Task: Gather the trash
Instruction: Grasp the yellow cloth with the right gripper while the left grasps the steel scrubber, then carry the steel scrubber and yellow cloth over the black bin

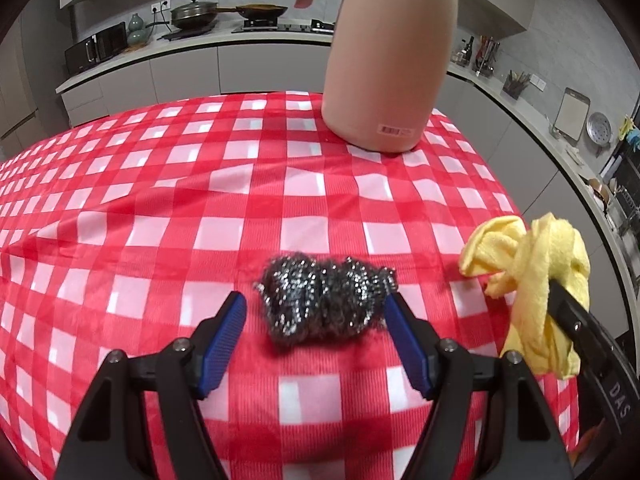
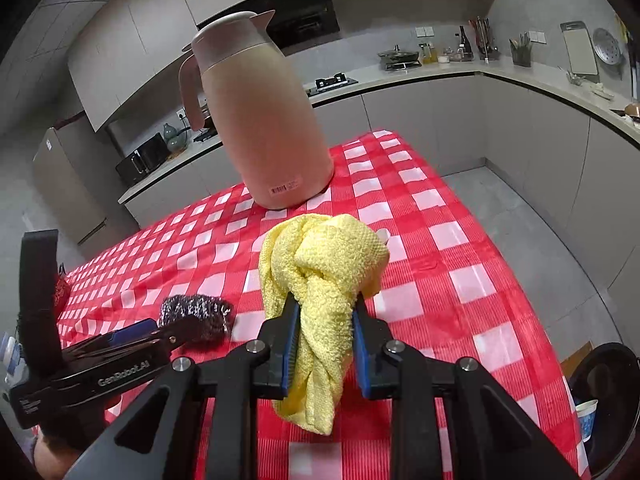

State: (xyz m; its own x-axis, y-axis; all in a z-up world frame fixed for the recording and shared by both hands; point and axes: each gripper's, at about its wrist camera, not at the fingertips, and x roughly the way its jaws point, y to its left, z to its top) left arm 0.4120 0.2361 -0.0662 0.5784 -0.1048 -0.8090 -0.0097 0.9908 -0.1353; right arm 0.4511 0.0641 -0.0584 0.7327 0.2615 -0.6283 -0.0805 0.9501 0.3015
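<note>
A steel wool scrubber (image 1: 324, 300) lies on the red checked tablecloth (image 1: 200, 208). My left gripper (image 1: 314, 312) is open, its blue pads on either side of the scrubber, the right pad close to it. My right gripper (image 2: 326, 316) is shut on a knotted yellow cloth (image 2: 324, 280) and holds it above the table. The cloth also shows at the right of the left wrist view (image 1: 532, 280). The scrubber (image 2: 196, 316) and the left gripper (image 2: 132, 340) show at the lower left of the right wrist view.
A tall beige thermos jug (image 1: 392, 60) stands at the far side of the table, also in the right wrist view (image 2: 264, 120). A black bin (image 2: 612, 400) with a paper cup (image 2: 586, 416) stands on the floor at the right. Kitchen counters (image 2: 440, 76) run behind.
</note>
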